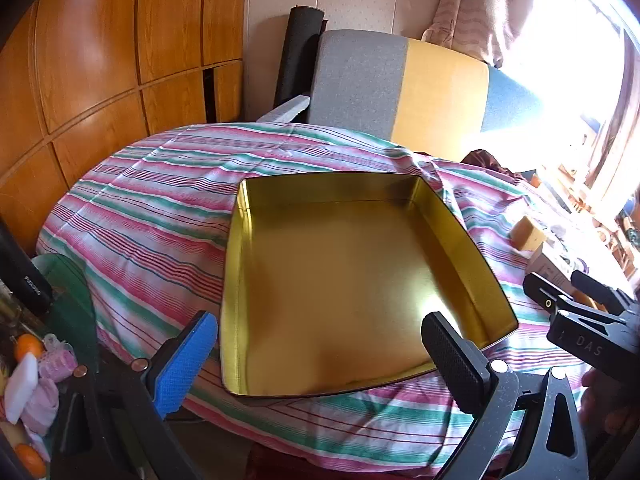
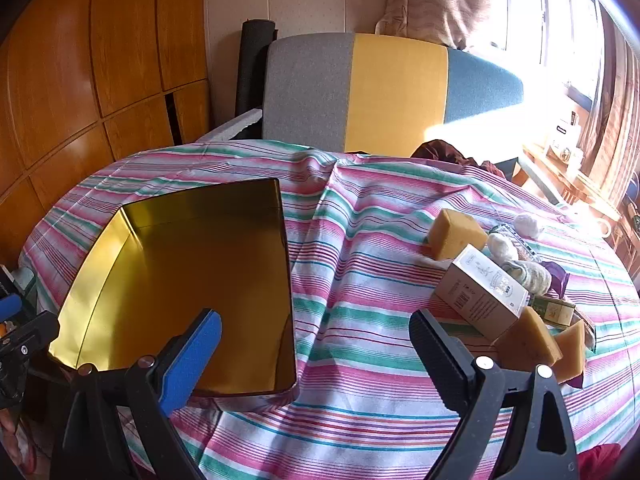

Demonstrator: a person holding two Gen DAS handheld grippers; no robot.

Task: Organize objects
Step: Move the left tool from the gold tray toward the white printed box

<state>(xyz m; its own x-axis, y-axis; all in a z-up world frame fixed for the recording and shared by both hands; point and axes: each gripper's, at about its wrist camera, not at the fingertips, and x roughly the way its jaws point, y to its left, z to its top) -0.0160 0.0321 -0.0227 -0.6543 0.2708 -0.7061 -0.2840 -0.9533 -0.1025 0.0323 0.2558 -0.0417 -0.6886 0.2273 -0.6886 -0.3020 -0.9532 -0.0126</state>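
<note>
An empty gold metal tin (image 1: 340,292) lies open on the striped tablecloth (image 1: 152,208); it also shows in the right wrist view (image 2: 192,280) at the left. My left gripper (image 1: 320,360) is open and empty, hovering over the tin's near edge. My right gripper (image 2: 316,356) is open and empty above the cloth just right of the tin. At the right lie a white carton (image 2: 480,292), yellow sponge blocks (image 2: 456,234) (image 2: 528,340), rolled socks (image 2: 524,272) and small packets. The right gripper's body (image 1: 588,312) shows at the right of the left wrist view.
A grey, yellow and blue chair back (image 2: 360,88) stands behind the table. Wooden cabinets (image 1: 100,60) fill the left. A side surface with oranges (image 1: 28,346) and pink cloths (image 1: 44,396) lies low left. A bright window (image 2: 560,20) is at the right.
</note>
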